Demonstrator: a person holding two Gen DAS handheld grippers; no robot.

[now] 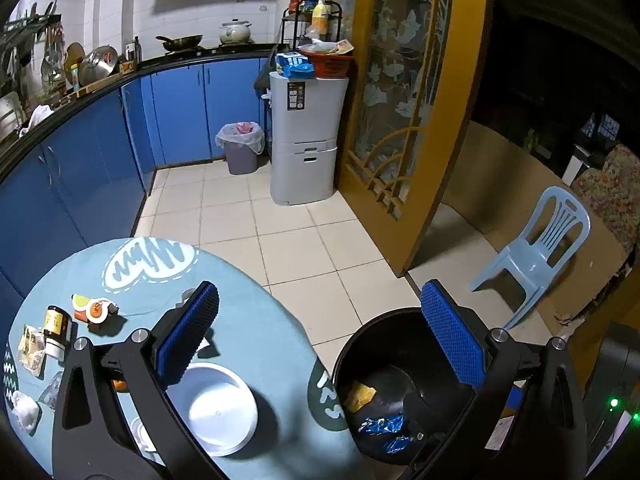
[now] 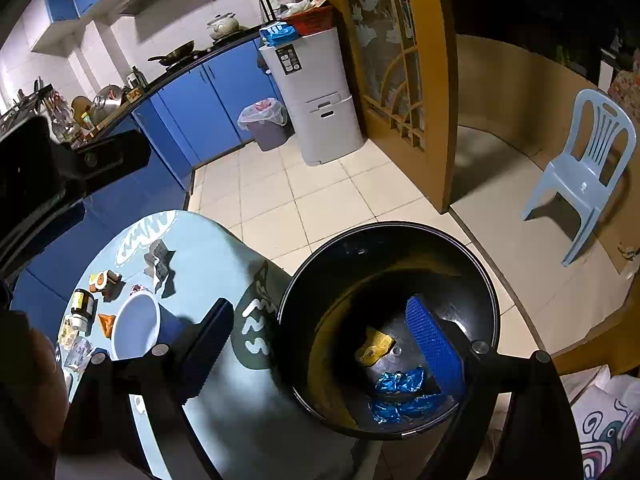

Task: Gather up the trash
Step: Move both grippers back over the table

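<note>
Beside the round table stands a black trash bin, with a yellow wrapper and crumpled blue wrappers at its bottom. My right gripper hangs open over the bin's mouth with nothing between its blue pads. My left gripper is also open and empty, straddling the table edge and the bin. The same yellow wrapper and blue wrappers show inside. On the table lie a torn wrapper, an orange packet, a small jar and other packets.
A white bowl sits on the blue tablecloth near the left finger. Across the tiled floor are a lined grey bin, a grey cabinet, blue kitchen cupboards, a yellow door and a pale blue plastic chair.
</note>
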